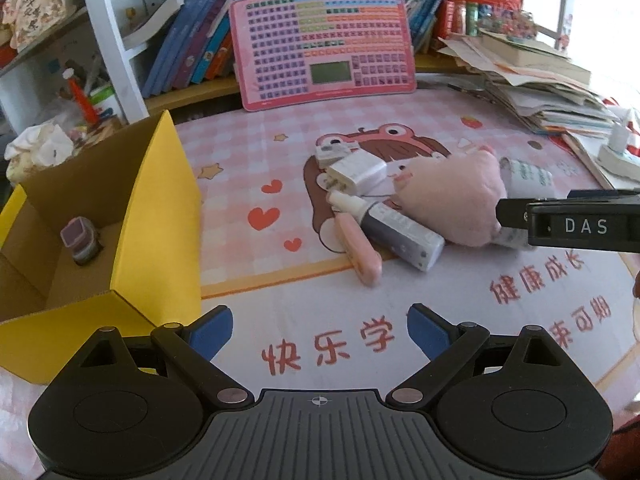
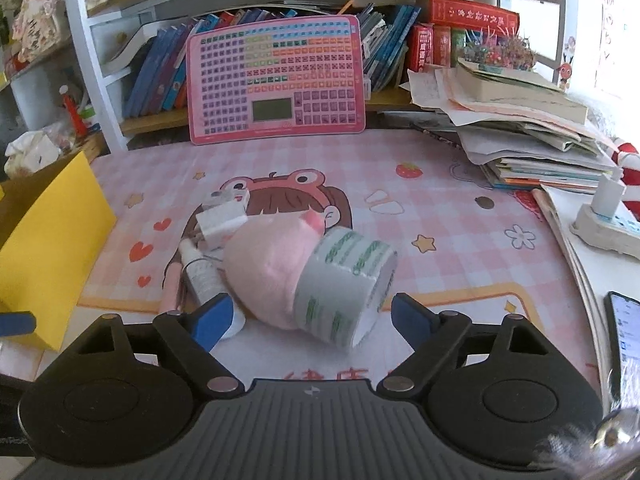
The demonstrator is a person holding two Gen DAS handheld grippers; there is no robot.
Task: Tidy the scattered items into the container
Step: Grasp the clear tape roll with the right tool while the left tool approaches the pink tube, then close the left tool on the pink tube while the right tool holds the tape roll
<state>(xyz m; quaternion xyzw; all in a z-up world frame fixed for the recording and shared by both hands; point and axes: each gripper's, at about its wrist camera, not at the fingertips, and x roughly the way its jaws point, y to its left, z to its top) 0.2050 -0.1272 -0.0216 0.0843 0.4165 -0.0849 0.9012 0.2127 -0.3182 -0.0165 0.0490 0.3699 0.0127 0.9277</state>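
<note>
A yellow cardboard box (image 1: 160, 216) stands open at the left, with a small purple-lidded jar (image 1: 80, 240) inside. On the pink mat lies a pile: a pink plush toy (image 1: 452, 200), a tape roll (image 2: 344, 284), a white charger (image 1: 358, 174), a white bottle (image 1: 396, 228) and a pink pen-like case (image 1: 356, 248). My left gripper (image 1: 320, 330) is open and empty, above the mat in front of the pile. My right gripper (image 2: 310, 318) is open, its fingers either side of the plush toy (image 2: 268, 268) and tape roll, not touching them.
A pink keyboard toy (image 1: 324, 44) leans on the bookshelf at the back. A stack of books and papers (image 2: 528, 128) fills the back right. A power strip (image 2: 608, 228) and a phone (image 2: 628, 336) lie at the right edge.
</note>
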